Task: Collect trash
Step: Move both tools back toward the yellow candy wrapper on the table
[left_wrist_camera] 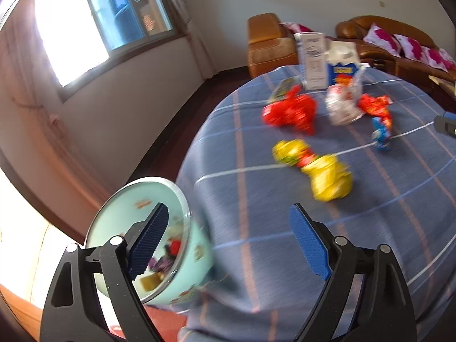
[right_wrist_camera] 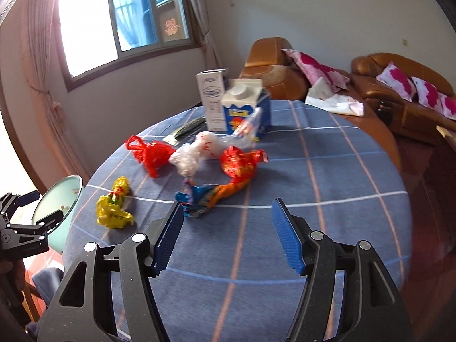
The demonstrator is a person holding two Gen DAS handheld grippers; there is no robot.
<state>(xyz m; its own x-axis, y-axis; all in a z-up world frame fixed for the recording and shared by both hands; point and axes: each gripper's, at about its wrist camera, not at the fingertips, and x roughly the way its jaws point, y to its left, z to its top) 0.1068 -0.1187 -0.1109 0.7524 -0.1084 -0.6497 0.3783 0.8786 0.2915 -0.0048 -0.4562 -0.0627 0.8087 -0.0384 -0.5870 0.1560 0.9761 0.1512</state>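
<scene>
Lower left of the right wrist view: pale green bin (right_wrist_camera: 61, 199) beside the worktop (right_wrist_camera: 327, 171) edge, handy for dropping trash. Left gripper (left_wrist_camera: 228, 239) spread apart, empty. Middle: yellow wrapper (right_wrist_camera: 114, 208), blue wrapper (right_wrist_camera: 193, 199), waiting. Right gripper (right_wrist_camera: 225, 233) apart too, holding nothing, aimed at wrappers.

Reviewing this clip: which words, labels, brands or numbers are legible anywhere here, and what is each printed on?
None can be quoted with certainty.
White box: a line of print on top, a blue emblem and small lines below; too blurred to read.
Blue carton: yellow band with lettering; blurred.
Red-orange wrapper: gold print; unreadable.
Yellow wrapper: printed pattern, no readable text.
Bin: small decals; blurred.
</scene>
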